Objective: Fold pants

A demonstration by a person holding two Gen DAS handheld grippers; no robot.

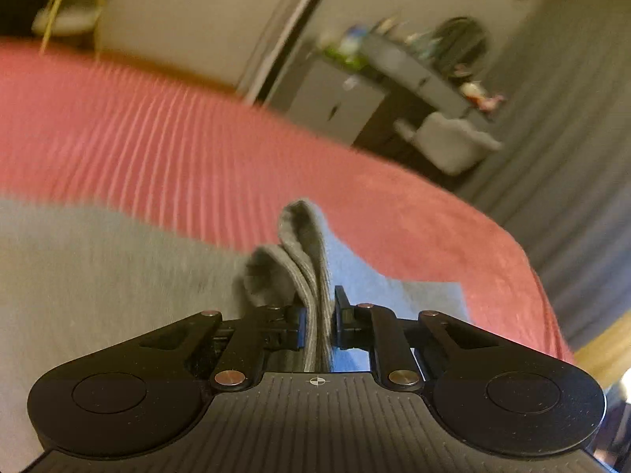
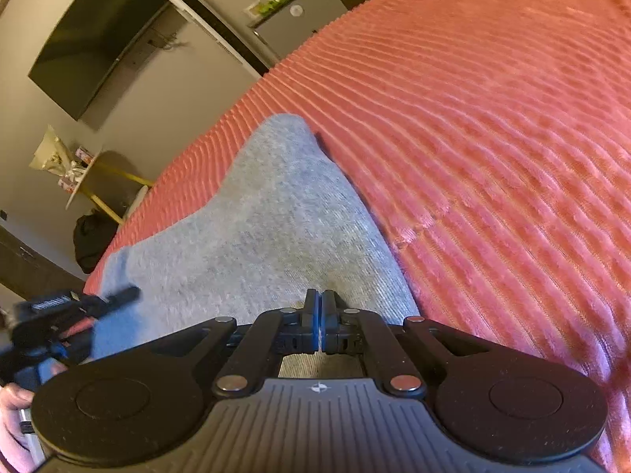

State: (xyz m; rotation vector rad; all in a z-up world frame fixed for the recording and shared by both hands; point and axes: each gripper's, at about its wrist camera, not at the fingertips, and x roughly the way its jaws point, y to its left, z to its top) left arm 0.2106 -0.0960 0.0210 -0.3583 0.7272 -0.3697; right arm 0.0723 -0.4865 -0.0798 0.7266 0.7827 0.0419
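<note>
Red blanket (image 2: pixel 493 118), left gripper (image 1: pixel 320 315) pinching pants (image 1: pixel 307 244)

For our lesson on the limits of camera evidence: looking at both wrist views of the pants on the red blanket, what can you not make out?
- Left wrist view: shelf clutter blurred beyond naming.
- Left wrist view: pants cut off by the left edge and hidden under the left tongs.
- Right wrist view: whether the shut right tongs pinch fabric; their tips hide it.
- Right wrist view: person's hand cut off by the frame edge.

We see the pants (image 2: pixel 252 216) lying on the bedspread (image 2: pixel 493 138), the cabinet (image 1: pixel 335 102) behind the bed's far edge.
</note>
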